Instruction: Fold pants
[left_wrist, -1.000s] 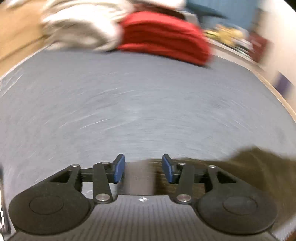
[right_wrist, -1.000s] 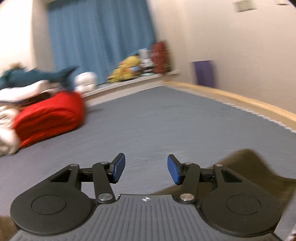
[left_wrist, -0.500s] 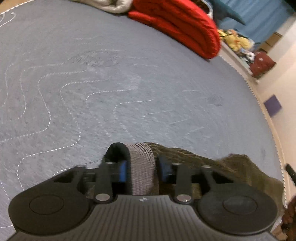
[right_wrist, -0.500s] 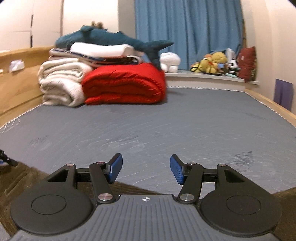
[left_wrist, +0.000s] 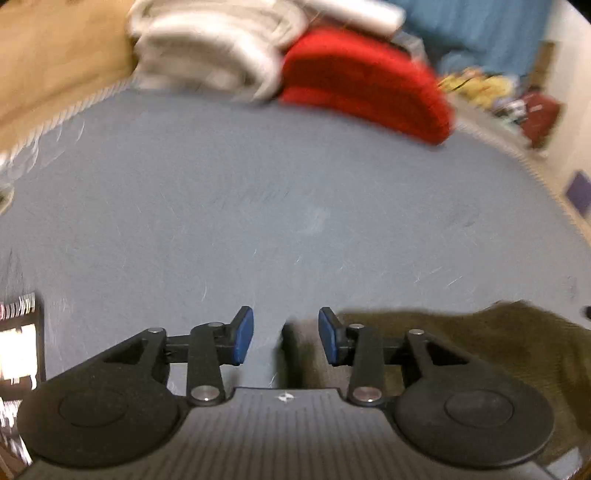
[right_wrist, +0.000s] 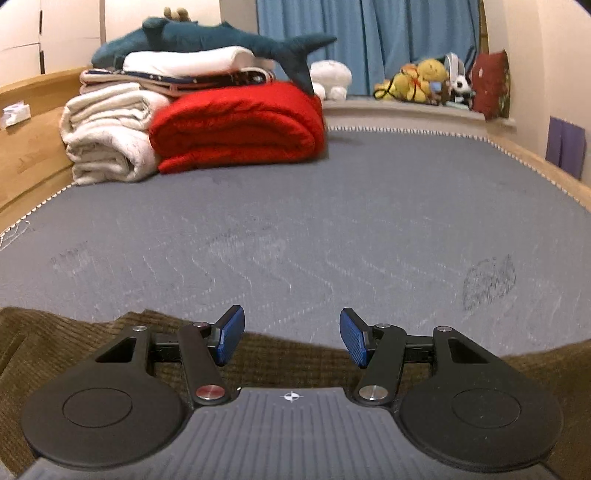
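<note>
Two sets of tongs hang low over a grey-blue bed (right_wrist: 332, 221), each seen from its own wrist camera. The left tongs (left_wrist: 286, 338) have just been opening; the blue pads stand partly apart and press on nothing. A pale strip with a dark edge, seemingly the waistband of the brown corduroy pants (right_wrist: 280, 354), lies in the gap just inside the right-hand pad, though this view is blurred. The rest of the pants spreads away to the right of these tongs.

The right tongs (right_wrist: 291, 336) are about half open and empty. The pants lie flat directly under and on both sides of them, their far edge just short of the pad tips, bare mattress beyond.

Well ahead of both sit a folded red blanket (right_wrist: 236, 125), cream towels (right_wrist: 107, 140) and a plush shark (right_wrist: 207, 35).

The step in hand looks like taking hold of the near edge for a fold. To do it well, each pair of pads should go down over the edge, bite through every layer before closing, and the two sides should lift together so the cloth stays square.
</note>
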